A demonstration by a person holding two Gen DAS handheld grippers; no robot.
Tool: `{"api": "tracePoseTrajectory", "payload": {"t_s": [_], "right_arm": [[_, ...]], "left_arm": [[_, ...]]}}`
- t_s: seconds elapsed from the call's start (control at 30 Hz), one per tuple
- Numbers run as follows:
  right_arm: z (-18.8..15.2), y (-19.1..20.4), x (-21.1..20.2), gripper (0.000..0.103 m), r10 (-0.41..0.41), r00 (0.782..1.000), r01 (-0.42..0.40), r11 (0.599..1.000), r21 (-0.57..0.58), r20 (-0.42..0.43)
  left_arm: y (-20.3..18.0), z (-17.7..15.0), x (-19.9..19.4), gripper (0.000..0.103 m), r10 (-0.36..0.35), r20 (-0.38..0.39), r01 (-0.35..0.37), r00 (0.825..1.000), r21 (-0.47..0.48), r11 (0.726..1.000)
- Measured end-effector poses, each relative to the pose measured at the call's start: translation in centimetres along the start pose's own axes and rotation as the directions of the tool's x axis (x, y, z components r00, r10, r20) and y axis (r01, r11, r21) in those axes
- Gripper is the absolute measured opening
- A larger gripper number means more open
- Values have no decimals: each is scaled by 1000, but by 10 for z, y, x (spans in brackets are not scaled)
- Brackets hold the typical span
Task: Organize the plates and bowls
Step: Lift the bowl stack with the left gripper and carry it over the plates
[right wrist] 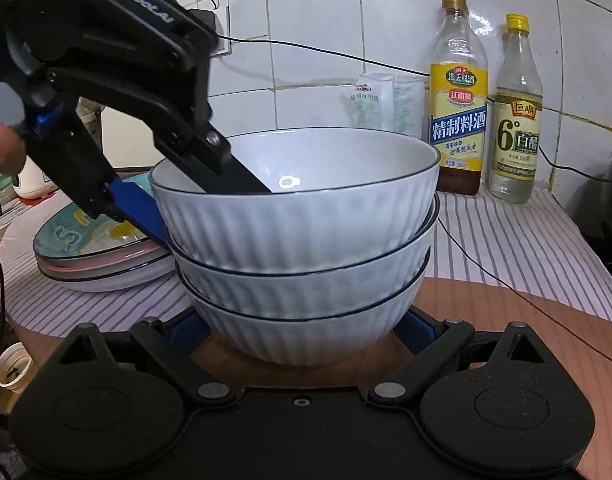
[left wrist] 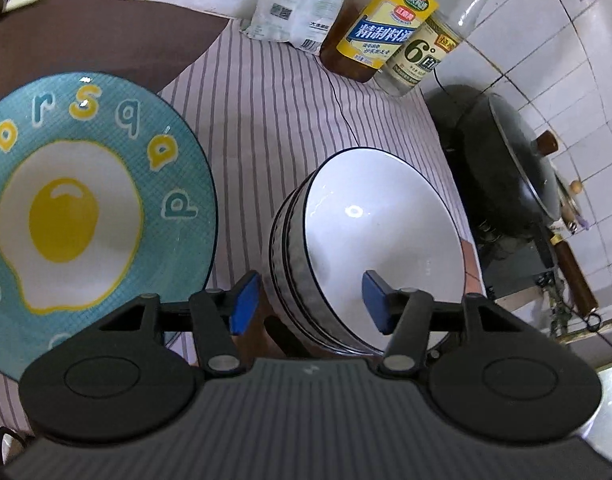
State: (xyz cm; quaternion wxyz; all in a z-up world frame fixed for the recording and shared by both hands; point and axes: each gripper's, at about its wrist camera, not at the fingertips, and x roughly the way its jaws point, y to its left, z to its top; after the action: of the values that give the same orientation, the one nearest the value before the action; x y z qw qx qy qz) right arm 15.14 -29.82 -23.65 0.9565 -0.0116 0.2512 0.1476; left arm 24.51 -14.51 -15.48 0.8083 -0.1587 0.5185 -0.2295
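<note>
At the lower centre of the left wrist view, the left gripper (left wrist: 308,300) is seen with its blue pads spread wide, one pad outside the wall of the top bowl (left wrist: 382,240) and the other inside it, the rim lying between them without being pinched; the gripper is released. In the right wrist view the same left gripper (right wrist: 194,200) is seen entering from the upper left, its black finger reaching inside the top bowl (right wrist: 298,196) and its blue finger (right wrist: 140,210) lying against the outer wall. The right gripper (right wrist: 302,330) is seen at the lower centre of its own view, its fingers spread to either side of the base of the bowl stack (right wrist: 302,280), whose three ribbed white bowls are nested upright; whether the pads touch the bottom bowl cannot be told. The stack is set on a brown mat (right wrist: 506,320) over a striped cloth (left wrist: 274,120). A stack of plates (right wrist: 106,256) is seen at the left, topped by a blue fried-egg plate (left wrist: 86,208). Toward the upper right, a cooking-wine bottle (right wrist: 460,100) and a vinegar bottle (right wrist: 516,120) are stood against the tiled wall (right wrist: 314,32), beside white bags (left wrist: 298,0). A dark lidded wok (left wrist: 506,160) is seen at the right of the left wrist view.
</note>
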Motion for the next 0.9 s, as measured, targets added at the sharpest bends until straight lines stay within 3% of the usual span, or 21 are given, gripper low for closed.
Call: {"api": "tracePoseTrajectory", "payload": {"t_s": [0.2,0.43,0.9], "right_arm": [[1,-1,1,99,3,1000,-3,1000,6,6],[2,-3,4,100,8,1000,-8,1000,29,0],[2,0,4,100,-24,1000,24,999,35,-7]], "left_arm": [[-1,2,6,40,40,2,-40,999,29,999],[5,3,13,41,23,-14,-23,1000,-42,999],[2,-2,12,41,16,7,-16,1000,18,1000]]}}
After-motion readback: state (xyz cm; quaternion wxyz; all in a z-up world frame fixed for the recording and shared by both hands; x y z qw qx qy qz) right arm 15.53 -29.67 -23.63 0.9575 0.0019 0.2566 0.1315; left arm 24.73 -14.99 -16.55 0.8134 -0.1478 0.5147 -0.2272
